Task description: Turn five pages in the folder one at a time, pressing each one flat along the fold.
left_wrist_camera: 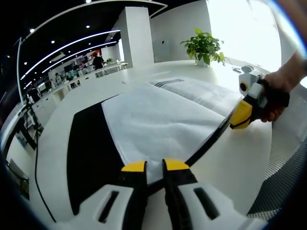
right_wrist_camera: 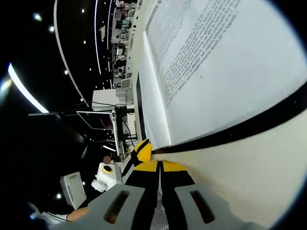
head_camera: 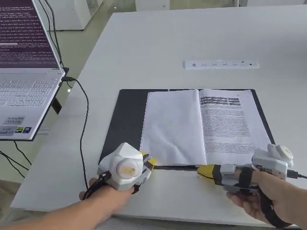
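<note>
White table (head_camera: 158,38) first, broad and mostly bare, with the black folder (head_camera: 127,115) lying open near its front edge. A blank sheet (head_camera: 172,124) lies on the folder's left half, and a printed page (head_camera: 228,124) lies flat on the right, meeting at the fold. I'd judge at least one page is turned, but the stack doesn't show how many, so I can't say what is left of the five. No sheet is lifted. The left gripper (head_camera: 147,162) sits at the folder's near edge by the blank sheet's corner, its jaws drawn together. I can't tell if paper is caught between them. The right gripper (head_camera: 205,171) rests just off the near edge below the fold, its jaws closed on nothing.
</note>
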The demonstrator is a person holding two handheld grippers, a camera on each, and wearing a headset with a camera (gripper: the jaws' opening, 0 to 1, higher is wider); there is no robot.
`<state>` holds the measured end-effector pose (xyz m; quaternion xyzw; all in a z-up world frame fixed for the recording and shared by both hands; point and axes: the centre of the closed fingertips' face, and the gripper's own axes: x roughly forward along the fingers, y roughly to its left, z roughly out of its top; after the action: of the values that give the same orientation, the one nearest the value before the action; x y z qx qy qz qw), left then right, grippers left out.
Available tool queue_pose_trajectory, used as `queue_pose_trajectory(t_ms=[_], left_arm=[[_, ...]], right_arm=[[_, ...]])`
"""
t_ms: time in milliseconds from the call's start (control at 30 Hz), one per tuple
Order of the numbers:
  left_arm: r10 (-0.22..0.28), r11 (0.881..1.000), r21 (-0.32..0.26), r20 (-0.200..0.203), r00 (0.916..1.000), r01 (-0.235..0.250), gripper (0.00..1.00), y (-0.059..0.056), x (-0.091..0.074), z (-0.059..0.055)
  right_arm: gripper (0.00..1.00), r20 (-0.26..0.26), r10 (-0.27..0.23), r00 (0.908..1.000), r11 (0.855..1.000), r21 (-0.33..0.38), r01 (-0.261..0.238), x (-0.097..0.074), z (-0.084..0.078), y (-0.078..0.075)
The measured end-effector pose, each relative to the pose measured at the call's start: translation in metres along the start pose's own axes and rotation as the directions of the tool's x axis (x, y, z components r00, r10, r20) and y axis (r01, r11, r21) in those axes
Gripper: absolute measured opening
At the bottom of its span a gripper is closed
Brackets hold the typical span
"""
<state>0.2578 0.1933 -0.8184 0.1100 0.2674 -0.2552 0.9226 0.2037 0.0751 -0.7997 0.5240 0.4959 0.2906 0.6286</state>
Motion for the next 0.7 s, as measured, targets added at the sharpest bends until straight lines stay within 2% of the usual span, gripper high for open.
queue_pose_trajectory(t_ms=[100,133,200,267,300,367,400,433,467,533,567,600,633,667,700], left_arm=[[-0.002,1.0,-0.014,-0.008,1.0,0.002,0.11,0.001,0.0,0.001],[-0.003,1.0,-0.021,-0.012,0.9999,0.003,0.11,0.001,0.0,0.001],[-0.007,1.0,-0.03,-0.022,0.9997,0.006,0.11,0.002,0.001,0.001],[-0.014,0.999,-0.032,-0.044,0.9989,0.013,0.11,0.001,0.0,0.002],[-0.014,1.0,-0.022,-0.058,0.9982,0.013,0.12,0.001,-0.001,0.003],[-0.019,0.999,-0.038,-0.072,0.9973,0.016,0.14,0.0,-0.002,0.004],[-0.019,0.999,-0.042,-0.06,0.998,0.017,0.17,-0.002,-0.004,0.008],[-0.026,0.998,-0.051,-0.05,0.9984,0.024,0.19,-0.004,-0.007,0.013],[-0.029,0.998,-0.056,-0.045,0.9985,0.027,0.21,-0.005,-0.009,0.015],[-0.035,0.998,-0.054,-0.031,0.9989,0.034,0.24,-0.01,-0.016,0.022],[-0.037,0.998,-0.054,-0.019,0.9991,0.036,0.24,-0.012,-0.019,0.027],[-0.035,0.998,-0.056,-0.013,0.9993,0.035,0.24,-0.012,-0.023,0.03],[-0.034,0.997,-0.064,-0.004,0.9994,0.034,0.24,-0.013,-0.027,0.034],[-0.029,0.997,-0.078,0.006,0.9996,0.029,0.24,-0.013,-0.03,0.037],[-0.018,0.996,-0.091,0.022,0.9996,0.019,0.25,-0.012,-0.036,0.041]], right_arm=[[0.0,0.015,0.022,0.9996,0.999,-0.027,-0.022,-0.005,0.002,0.013],[0.0,0.036,0.028,0.999,0.998,-0.062,-0.026,-0.007,0.006,0.019],[0.0,0.085,0.013,0.9963,0.993,-0.117,-0.003,-0.014,0.013,0.024],[0.0,0.134,0.003,0.991,0.982,-0.187,0.022,-0.023,0.02,0.034],[0.0,0.172,-0.022,0.9848,0.971,-0.231,0.062,-0.031,0.025,0.036],[0.0,0.21,-0.043,0.9768,0.946,-0.306,0.108,-0.042,0.031,0.041],[0.0,0.244,-0.065,0.9676,0.928,-0.343,0.149,-0.051,0.036,0.043],[0.0,0.287,-0.077,0.9549,0.899,-0.394,0.191,-0.061,0.042,0.046],[0.01,0.308,-0.087,0.9474,0.886,-0.411,0.215,-0.067,0.046,0.046],[0.08,0.345,-0.105,0.9329,0.871,-0.422,0.254,-0.079,0.049,0.048],[0.11,0.373,-0.125,0.9195,0.848,-0.441,0.294,-0.089,0.053,0.047],[0.12,0.389,-0.137,0.9112,0.831,-0.456,0.319,-0.096,0.054,0.047],[0.12,0.408,-0.14,0.902,0.821,-0.462,0.336,-0.102,0.056,0.049],[0.13,0.434,-0.146,0.8889,0.806,-0.469,0.361,-0.109,0.056,0.052],[0.14,0.45,-0.148,0.8806,0.796,-0.474,0.376,-0.115,0.058,0.053]])
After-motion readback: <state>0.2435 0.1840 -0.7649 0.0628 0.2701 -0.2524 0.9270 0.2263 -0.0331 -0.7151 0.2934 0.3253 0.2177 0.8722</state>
